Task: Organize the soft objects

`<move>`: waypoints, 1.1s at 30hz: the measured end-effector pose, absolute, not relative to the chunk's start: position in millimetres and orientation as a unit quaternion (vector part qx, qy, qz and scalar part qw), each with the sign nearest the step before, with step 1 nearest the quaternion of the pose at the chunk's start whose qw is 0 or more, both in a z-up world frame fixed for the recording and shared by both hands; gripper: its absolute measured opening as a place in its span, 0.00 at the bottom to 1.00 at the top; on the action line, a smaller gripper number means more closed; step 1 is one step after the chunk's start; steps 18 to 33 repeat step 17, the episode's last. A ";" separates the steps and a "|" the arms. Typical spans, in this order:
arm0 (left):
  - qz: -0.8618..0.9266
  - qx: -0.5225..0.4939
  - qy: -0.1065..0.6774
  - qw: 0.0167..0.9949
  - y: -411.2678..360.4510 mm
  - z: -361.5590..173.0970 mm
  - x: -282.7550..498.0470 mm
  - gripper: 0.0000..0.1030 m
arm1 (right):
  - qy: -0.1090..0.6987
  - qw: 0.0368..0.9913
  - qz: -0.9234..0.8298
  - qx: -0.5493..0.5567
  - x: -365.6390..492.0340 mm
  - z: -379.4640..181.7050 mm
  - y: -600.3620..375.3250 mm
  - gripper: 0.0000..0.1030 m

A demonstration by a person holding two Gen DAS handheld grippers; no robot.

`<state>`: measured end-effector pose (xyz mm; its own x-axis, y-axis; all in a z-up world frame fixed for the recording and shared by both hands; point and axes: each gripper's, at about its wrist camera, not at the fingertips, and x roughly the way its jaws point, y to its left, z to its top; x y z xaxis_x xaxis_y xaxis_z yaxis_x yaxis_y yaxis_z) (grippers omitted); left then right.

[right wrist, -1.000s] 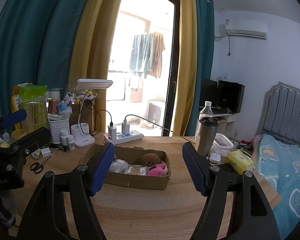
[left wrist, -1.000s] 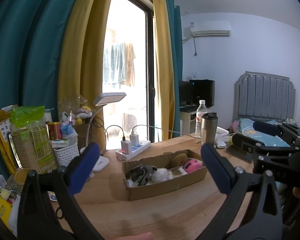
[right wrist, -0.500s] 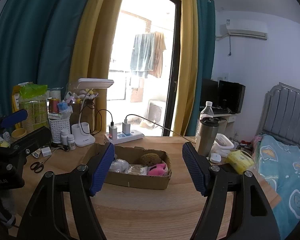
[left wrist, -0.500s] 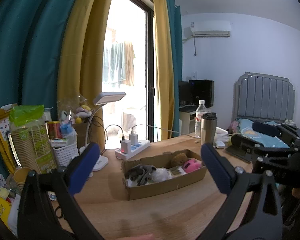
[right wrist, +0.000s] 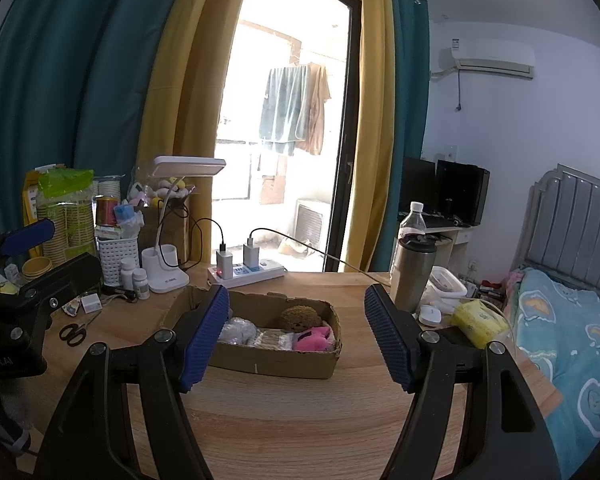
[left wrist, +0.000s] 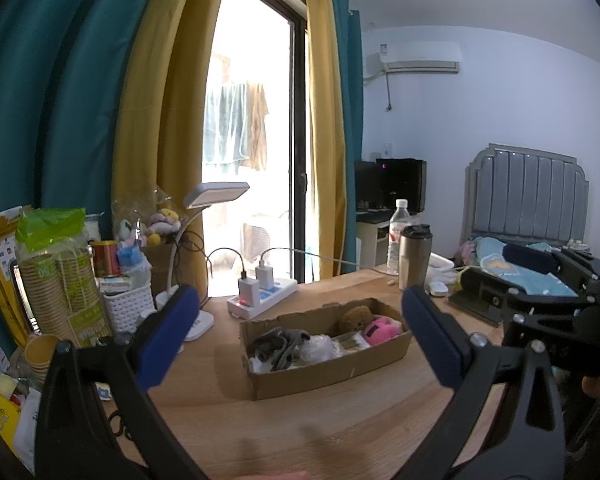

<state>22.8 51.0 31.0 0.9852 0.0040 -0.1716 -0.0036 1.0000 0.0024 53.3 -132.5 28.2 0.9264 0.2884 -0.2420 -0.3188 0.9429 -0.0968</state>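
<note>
A shallow cardboard box [left wrist: 332, 372] [right wrist: 276, 362] sits on the wooden table. In it lie a grey cloth [left wrist: 280, 342], a white crumpled item [left wrist: 316, 347] [right wrist: 236, 330], a brown plush [left wrist: 354, 317] [right wrist: 299, 317] and a pink plush [left wrist: 380, 330] [right wrist: 312, 338]. My left gripper [left wrist: 300, 336] is open and empty, held back from the box. My right gripper [right wrist: 298, 338] is open and empty, also short of the box. Each gripper shows at the edge of the other's view.
Behind the box are a power strip [left wrist: 262, 298] [right wrist: 246, 272], desk lamp [right wrist: 166, 270], white basket [left wrist: 128, 312], paper cups [left wrist: 60, 292], steel tumbler [left wrist: 414, 256] [right wrist: 412, 276] and water bottle [right wrist: 412, 220]. Scissors [right wrist: 74, 332] lie left. A yellow tissue pack [right wrist: 480, 322] and bed [right wrist: 572, 340] are right.
Almost nothing differs. Both grippers stay open and hover in place in front of the box, with only a slight drift of the views.
</note>
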 end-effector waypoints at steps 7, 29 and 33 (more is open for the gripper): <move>0.000 0.000 0.087 0.996 49.6 31.4 22.9 0.99 | 0.114 0.979 0.156 -0.067 53.3 28.1 -133.2 0.71; -0.014 -0.016 0.107 0.994 47.3 27.4 27.3 0.99 | 0.113 0.979 0.156 -0.068 53.1 27.5 -132.8 0.71; -0.014 -0.016 0.107 0.994 47.3 27.4 27.3 0.99 | 0.113 0.979 0.156 -0.068 53.1 27.5 -132.8 0.71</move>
